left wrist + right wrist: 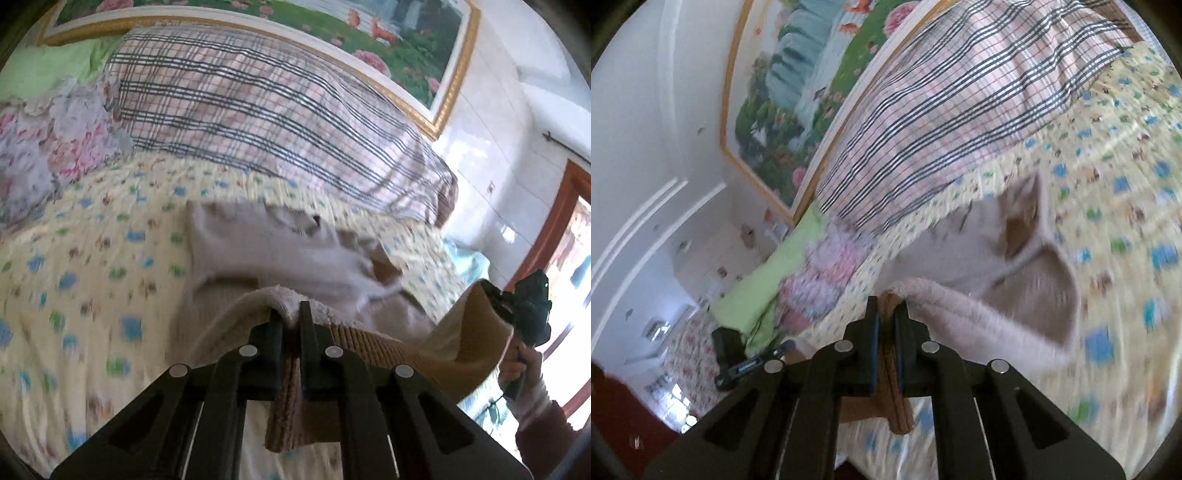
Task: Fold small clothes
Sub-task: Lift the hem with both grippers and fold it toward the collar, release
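A small beige knitted garment (280,254) with a brown ribbed hem hangs over the bed, held at two points. My left gripper (289,314) is shut on its hem, with the brown ribbing (291,413) trailing down between the fingers. My right gripper (885,308) is shut on another part of the same hem, and the fuzzy beige fabric (979,317) drapes away to the right. In the left wrist view the right gripper (524,310) shows at the far right, held by a hand, pinching the brown edge (476,325). The images are blurred by motion.
The bed carries a yellow sheet (92,277) printed with blue and green shapes. A plaid blanket (258,107) and a floral quilt (48,147) are piled at its head. A gold-framed picture (436,44) hangs on the wall. A wooden door frame (554,236) stands at the right.
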`<action>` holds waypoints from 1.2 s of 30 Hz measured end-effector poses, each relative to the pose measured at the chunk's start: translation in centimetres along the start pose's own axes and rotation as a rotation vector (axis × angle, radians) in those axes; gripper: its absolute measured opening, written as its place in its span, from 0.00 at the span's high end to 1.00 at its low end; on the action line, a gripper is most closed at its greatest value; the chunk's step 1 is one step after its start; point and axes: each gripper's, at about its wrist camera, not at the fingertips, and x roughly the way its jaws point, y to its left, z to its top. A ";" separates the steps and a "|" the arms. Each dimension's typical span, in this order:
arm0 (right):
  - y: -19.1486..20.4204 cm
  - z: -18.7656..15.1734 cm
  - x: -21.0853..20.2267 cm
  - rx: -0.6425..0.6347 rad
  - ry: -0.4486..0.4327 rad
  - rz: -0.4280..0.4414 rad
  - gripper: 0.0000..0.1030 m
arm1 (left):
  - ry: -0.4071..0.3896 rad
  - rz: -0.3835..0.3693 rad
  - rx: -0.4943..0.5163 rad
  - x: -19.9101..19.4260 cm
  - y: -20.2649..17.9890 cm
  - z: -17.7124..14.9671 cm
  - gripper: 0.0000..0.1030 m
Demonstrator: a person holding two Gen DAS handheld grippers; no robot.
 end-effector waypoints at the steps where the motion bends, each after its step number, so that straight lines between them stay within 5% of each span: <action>1: -0.4 1.3 1.3 0.010 -0.009 -0.016 0.92 | -0.007 0.005 -0.009 0.9 0.3 1.0 0.96; 13: -7.5 12.1 12.3 0.157 -0.018 -0.212 0.92 | 0.031 0.119 -0.082 14.8 5.4 10.8 0.96; 25: -16.5 13.6 19.6 0.245 0.107 -0.451 0.91 | 0.214 0.266 -0.098 26.2 11.3 10.5 0.94; 30: -17.4 13.2 18.9 0.289 0.095 -0.410 0.87 | 0.201 0.222 -0.135 25.0 12.0 10.5 0.86; 32: -16.8 13.4 18.1 0.283 0.067 -0.416 0.78 | 0.179 0.245 -0.131 23.5 11.9 10.7 0.77; 33: -16.3 13.5 17.6 0.270 0.051 -0.420 0.68 | 0.163 0.271 -0.122 22.5 11.7 10.8 0.63; 36: -14.1 13.4 16.2 0.203 0.030 -0.396 0.64 | 0.133 0.259 -0.082 19.5 10.0 10.5 0.61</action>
